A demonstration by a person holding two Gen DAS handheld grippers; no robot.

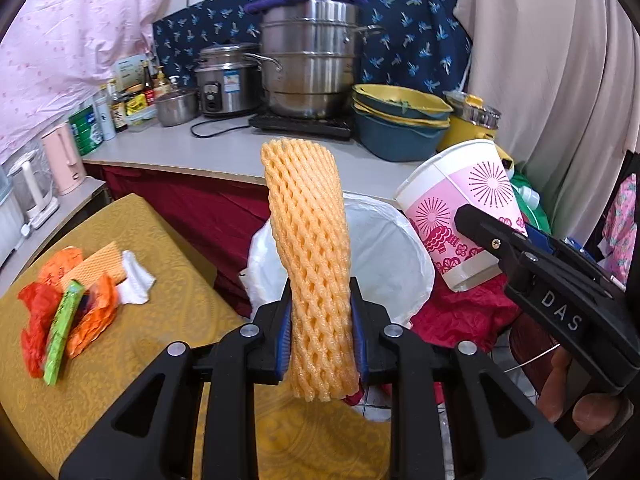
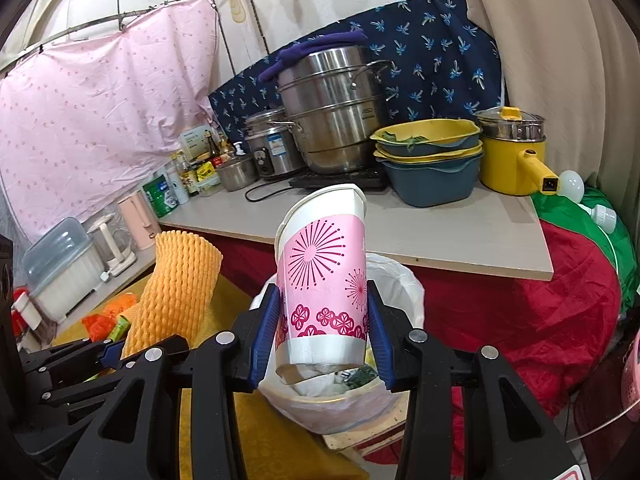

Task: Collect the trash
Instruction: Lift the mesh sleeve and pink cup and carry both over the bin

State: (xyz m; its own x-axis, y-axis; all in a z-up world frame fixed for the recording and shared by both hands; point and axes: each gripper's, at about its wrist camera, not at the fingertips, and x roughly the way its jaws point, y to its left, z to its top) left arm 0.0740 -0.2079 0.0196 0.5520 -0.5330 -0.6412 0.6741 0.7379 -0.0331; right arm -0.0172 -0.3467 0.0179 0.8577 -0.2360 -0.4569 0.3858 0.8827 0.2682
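A tube of orange foam netting [image 1: 312,264], soft and diamond-meshed, is pinched upright between the blue ribbed pads of the left tongs [image 1: 320,340]; its upper part twists slightly and stands well above the fingertips. A paper cup [image 2: 322,284], white with a pink band printed with starbursts and flower shapes, is clamped by its lower half between the pads of the right tongs [image 2: 326,340], and its rim is crumpled and tilted. Just beyond and below both tongs a round bin lined with a thin white plastic bag [image 2: 396,280] is seen, with crumpled waste already inside. To the left of the left tongs, on a worktop covered in gold patterned cloth [image 1: 160,240], a heap of litter is left: red and orange crinkled wrappers [image 1: 36,312], a green flat packet [image 1: 62,332], a ridged wafer-like piece [image 1: 100,264] and a white crumpled tissue [image 1: 136,280]. Farther ahead, a stacked stainless steamer pot [image 1: 312,56] is seen on a pale counter.
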